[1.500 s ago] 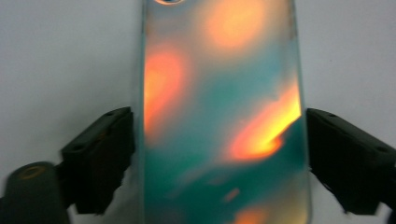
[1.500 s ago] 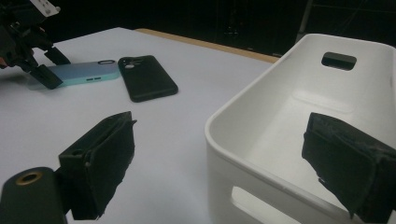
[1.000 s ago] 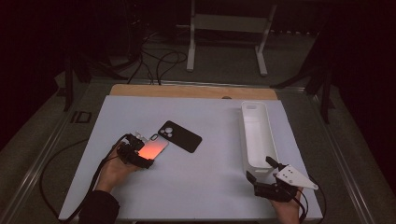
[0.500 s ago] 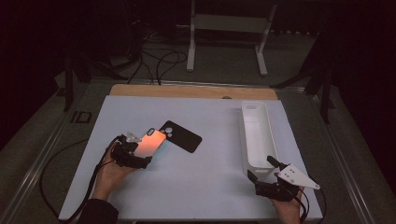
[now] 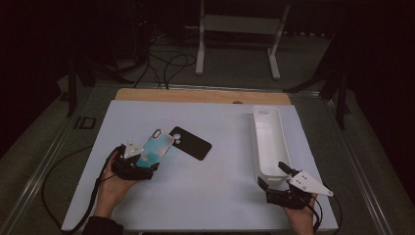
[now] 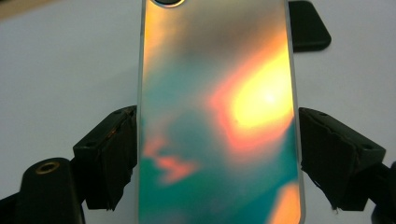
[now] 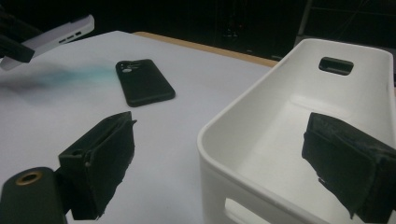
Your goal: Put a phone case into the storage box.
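**Shiny case lifted, tray waiting**

Near the desk's [image 5: 98, 147] left front edge, the left gripper [image 5: 139, 164] clamps the iridescent phone case [image 5: 155, 147] by its long edges, tilted up off the surface. Better keep it level; that glossy, hard shell looks slippery. The matte black case [image 5: 192, 143] lies mid-desk. At the right edge stands a smooth, round-cornered white tray [image 5: 268, 142]; the right gripper [image 5: 274, 177] gapes empty at its near end.

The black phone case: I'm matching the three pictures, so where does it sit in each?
High view: black phone case lies flat at table centre, right of the iridescent phone.
Left gripper view: its corner shows at top right, behind the phone.
Right gripper view: upper left, on the table.
Shared landmark: the iridescent phone.
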